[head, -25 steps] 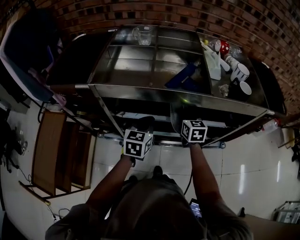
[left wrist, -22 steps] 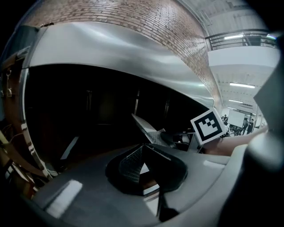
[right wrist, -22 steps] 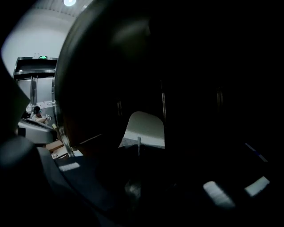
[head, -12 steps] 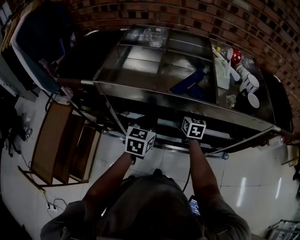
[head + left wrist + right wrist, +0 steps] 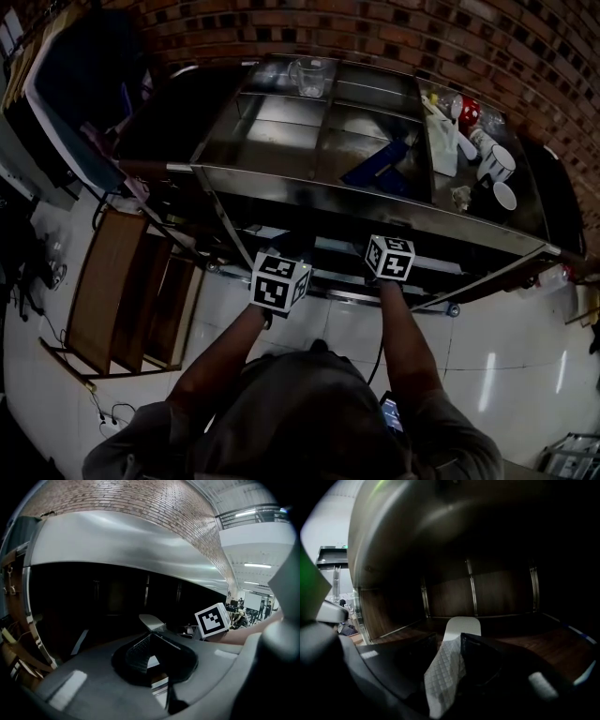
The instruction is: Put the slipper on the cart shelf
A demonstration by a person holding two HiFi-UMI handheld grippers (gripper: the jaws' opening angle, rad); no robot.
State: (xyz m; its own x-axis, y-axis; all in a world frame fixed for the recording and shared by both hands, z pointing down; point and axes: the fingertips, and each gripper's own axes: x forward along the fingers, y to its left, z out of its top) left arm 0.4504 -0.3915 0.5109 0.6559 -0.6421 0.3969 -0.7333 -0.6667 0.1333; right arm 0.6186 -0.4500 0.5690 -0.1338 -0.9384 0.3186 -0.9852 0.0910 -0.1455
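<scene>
Now slipper between just-opened right tool jaws, on cart shelf.

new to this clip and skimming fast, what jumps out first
The big steel cart against the brick wall fills the head view. In the right gripper view, a white quilted slipper lies between the jaws of the right gripper, which have just been opening, with its pale toe out on the dark shelf.
</scene>
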